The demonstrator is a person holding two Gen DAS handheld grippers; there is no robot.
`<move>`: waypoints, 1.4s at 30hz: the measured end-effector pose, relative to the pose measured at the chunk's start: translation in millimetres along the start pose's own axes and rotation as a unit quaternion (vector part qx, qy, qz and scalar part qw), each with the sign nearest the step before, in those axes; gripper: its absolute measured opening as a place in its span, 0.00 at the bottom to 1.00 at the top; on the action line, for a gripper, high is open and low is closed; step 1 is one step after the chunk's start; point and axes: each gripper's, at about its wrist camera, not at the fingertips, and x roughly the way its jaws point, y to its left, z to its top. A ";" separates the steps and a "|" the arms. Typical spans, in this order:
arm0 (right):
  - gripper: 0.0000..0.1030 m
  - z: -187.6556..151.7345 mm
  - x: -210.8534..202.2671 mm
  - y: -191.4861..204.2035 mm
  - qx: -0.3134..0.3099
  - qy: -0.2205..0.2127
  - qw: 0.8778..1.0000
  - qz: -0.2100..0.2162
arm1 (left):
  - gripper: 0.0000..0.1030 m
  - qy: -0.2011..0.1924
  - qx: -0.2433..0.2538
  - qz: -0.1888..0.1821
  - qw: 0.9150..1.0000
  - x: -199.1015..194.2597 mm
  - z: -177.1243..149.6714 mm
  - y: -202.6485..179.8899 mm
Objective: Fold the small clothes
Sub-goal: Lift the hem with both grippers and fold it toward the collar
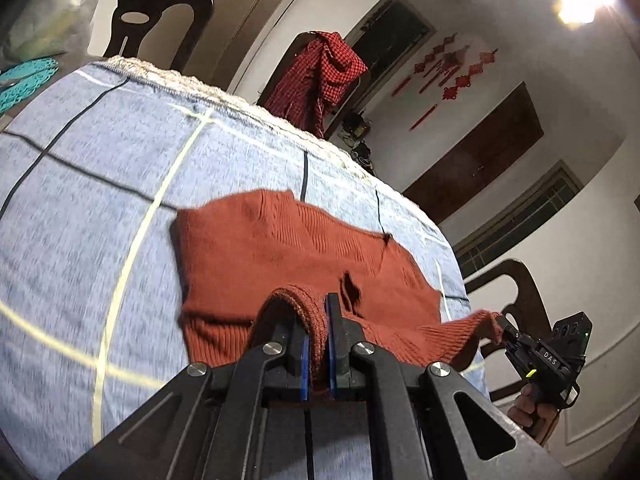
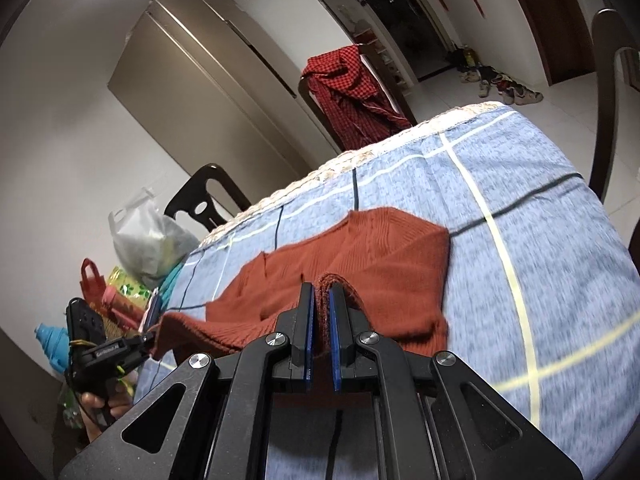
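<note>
dark wooden chair (image 1: 152,16) upper left of the left wrist view, another dark chair draped with a red-black checked shirt (image 1: 320,76) top centre behind the table edge, red knot decorations (image 1: 448,76) on the wall upper right. in the right wrist view a clear plastic bag (image 2: 148,240), red tote (image 2: 94,286) and teal bottle (image 2: 50,342) crowd the lower left beside the table, shoes (image 2: 504,84) on the floor upper right. blue-grey checked tablecloth with cream and dark lines (image 1: 80,200) covers the table, nothing on it blocks the garment.

rust-orange ribbed knit sweater (image 1: 288,256) lies mid-frame on the cloth, its near edge lifted off the surface. left gripper (image 1: 318,344) bottom centre, jaws pressed together pinching a bunched fold of that hem. right gripper (image 2: 320,332) bottom centre of its view, jaws likewise clamped on the knit edge; seen from the left view it grips the stretched corner at lower right (image 1: 510,334).
</note>
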 end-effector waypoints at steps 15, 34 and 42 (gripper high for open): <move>0.06 40.4 60.3 -3.4 -0.002 0.026 0.999 -0.029 | 0.08 0.007 -0.026 0.023 0.999 50.1 45.9 16.1; 0.07 55.2 116.4 -40.9 0.050 0.068 0.995 -0.059 | 0.08 0.040 -0.052 0.072 0.995 107.5 65.4 37.0; 0.08 54.3 122.1 -43.6 0.057 0.069 0.994 -0.055 | 0.15 0.036 -0.051 0.083 0.995 108.8 67.6 37.7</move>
